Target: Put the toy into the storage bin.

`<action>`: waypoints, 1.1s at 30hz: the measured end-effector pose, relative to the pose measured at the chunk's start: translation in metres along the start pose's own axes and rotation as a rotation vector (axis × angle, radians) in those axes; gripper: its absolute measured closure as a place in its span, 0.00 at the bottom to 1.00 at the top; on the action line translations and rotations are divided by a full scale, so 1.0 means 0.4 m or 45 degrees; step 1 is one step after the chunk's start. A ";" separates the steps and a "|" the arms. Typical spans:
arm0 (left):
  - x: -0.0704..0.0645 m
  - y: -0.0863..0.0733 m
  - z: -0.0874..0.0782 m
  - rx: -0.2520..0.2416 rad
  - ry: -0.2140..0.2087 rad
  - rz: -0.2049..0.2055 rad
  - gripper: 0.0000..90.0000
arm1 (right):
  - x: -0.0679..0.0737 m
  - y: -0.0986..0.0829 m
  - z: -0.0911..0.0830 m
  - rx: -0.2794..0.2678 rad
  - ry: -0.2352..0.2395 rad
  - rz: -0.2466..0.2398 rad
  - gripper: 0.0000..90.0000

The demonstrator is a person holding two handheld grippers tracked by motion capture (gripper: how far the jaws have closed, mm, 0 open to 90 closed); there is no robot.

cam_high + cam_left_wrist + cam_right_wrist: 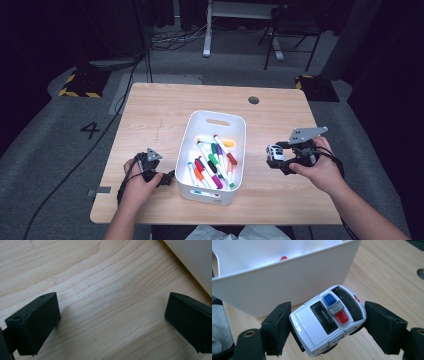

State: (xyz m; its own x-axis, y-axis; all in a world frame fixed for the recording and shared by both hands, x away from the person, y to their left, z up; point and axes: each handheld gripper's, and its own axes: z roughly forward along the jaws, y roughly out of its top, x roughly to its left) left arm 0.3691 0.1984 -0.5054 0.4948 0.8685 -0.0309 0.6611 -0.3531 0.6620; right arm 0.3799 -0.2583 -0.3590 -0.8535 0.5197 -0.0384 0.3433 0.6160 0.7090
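A white toy police car (327, 320) with a blue and a red roof light sits crosswise between the jaws of my right gripper (327, 315), which is shut on it. In the high view my right gripper (278, 156) holds the car (274, 151) just above the table, to the right of a white bin (210, 194). Several coloured markers (212, 162) lie in the bin. At the bin's front left corner my left gripper (167, 178) rests low. Its jaws stand wide apart, so my left gripper (111, 307) is open over bare wood, with the bin wall (195, 257) at the upper right.
The wooden table (165, 110) has a round cable hole (253, 100) at the back right. Free wood lies on both sides of the bin. Cables, a chair and desk legs stand on the floor beyond the table.
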 end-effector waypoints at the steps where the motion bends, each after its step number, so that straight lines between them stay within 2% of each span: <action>1: 0.001 0.001 0.001 0.000 0.004 0.003 0.00 | 0.001 0.010 0.002 -0.010 0.001 -0.003 0.27; 3: 0.003 0.003 0.001 0.008 -0.001 0.008 0.00 | 0.006 0.039 0.005 -0.016 0.003 -0.003 0.27; 10: 0.003 0.004 0.001 0.013 0.000 0.009 0.00 | 0.022 0.098 0.032 -0.023 0.030 -0.037 0.27; 18: 0.003 0.003 0.002 0.005 0.002 0.005 0.00 | 0.032 0.142 0.059 -0.009 0.049 -0.049 0.27; 24: 0.003 0.004 0.001 0.013 0.001 0.009 0.00 | 0.041 0.180 0.075 -0.016 0.054 -0.081 0.27; 28: 0.003 0.004 0.001 0.014 0.000 0.009 0.00 | 0.048 0.200 0.095 -0.009 0.073 -0.081 0.27; 33: 0.003 0.004 0.003 0.005 -0.002 0.003 0.00 | 0.057 0.224 0.130 0.020 0.081 -0.117 0.27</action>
State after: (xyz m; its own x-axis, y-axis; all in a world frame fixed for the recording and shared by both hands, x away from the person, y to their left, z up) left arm 0.3713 0.1983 -0.5054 0.4971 0.8671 -0.0304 0.6620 -0.3564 0.6593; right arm 0.4114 -0.1604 -0.3328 -0.9046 0.4223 -0.0571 0.2684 0.6688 0.6933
